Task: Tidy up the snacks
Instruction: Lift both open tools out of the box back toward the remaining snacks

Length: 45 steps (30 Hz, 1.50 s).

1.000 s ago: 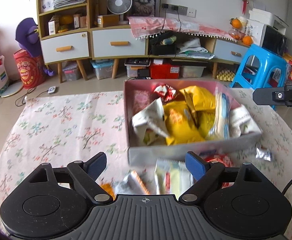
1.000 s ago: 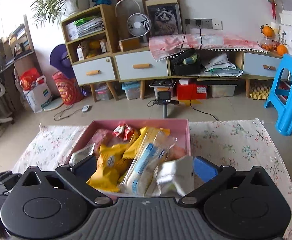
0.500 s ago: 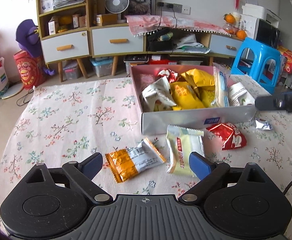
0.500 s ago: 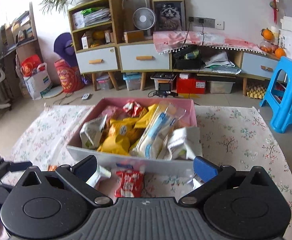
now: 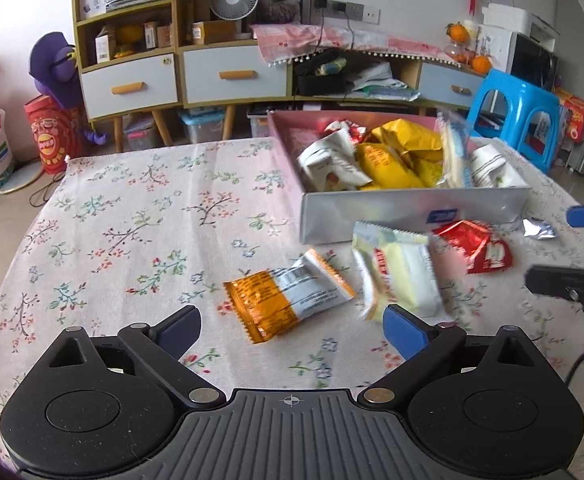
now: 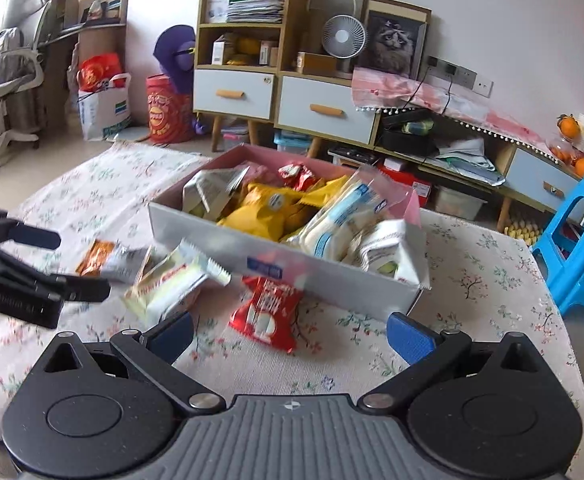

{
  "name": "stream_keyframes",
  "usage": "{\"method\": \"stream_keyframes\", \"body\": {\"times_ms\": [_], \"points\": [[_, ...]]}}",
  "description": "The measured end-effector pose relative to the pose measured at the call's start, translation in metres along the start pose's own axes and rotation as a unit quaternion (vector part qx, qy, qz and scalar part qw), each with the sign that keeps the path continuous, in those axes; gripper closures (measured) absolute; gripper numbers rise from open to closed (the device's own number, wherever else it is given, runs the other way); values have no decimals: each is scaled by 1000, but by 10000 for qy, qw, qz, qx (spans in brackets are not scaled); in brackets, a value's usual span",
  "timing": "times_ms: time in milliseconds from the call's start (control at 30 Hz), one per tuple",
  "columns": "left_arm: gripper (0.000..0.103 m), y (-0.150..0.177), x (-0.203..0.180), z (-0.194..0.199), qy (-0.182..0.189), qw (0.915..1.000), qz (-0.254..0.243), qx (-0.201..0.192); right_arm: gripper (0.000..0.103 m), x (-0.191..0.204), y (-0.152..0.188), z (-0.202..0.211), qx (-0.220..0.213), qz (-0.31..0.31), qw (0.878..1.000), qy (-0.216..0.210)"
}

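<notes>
Right now your left gripper [image 5: 292, 326] and right gripper [image 6: 290, 336] both hang spread wide, holding nothing. Your orange packet [image 5: 288, 300], pale yellow packet [image 5: 398, 276] and red packet [image 6: 266, 306] lie on the floral cloth [image 5: 132, 220], just beside the full snack box [image 5: 412, 208].

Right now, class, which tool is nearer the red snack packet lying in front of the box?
Right. The right tool is open directly before the red snack packet. The left tool is open over the orange packet, with a pale yellow packet between.

Black ribbed gripper [image 5: 292, 326] bodies, blue fingertips [image 5: 406, 334].
</notes>
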<state>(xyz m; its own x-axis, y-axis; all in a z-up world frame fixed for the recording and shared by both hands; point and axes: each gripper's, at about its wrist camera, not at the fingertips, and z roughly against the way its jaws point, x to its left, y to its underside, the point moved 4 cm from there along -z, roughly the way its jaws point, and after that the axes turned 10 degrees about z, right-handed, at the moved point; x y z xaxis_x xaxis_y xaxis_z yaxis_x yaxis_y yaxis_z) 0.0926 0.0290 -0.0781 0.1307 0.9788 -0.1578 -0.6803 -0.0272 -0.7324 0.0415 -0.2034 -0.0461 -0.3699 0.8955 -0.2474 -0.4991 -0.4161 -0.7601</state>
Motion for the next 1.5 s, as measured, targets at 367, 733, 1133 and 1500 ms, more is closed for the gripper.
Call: {"method": "stream_keyframes", "body": {"times_ms": [367,733,1133,1500], "points": [[4,-4,13,-22,20,9977,-680,0,9,13,15,-13,295,150,9994,-96],[5,-12,8,-38,557,9922,-1086,252,9,22,15,-23,375,345,9985,-187],[6,-3,-7,-29,1330,9727,-1596,1034,9,6,14,-38,470,-90,9988,-88],[12,-13,-9,-24,1112,9729,-1834,858,9,2,4,-43,330,-200,9992,-43]]}}
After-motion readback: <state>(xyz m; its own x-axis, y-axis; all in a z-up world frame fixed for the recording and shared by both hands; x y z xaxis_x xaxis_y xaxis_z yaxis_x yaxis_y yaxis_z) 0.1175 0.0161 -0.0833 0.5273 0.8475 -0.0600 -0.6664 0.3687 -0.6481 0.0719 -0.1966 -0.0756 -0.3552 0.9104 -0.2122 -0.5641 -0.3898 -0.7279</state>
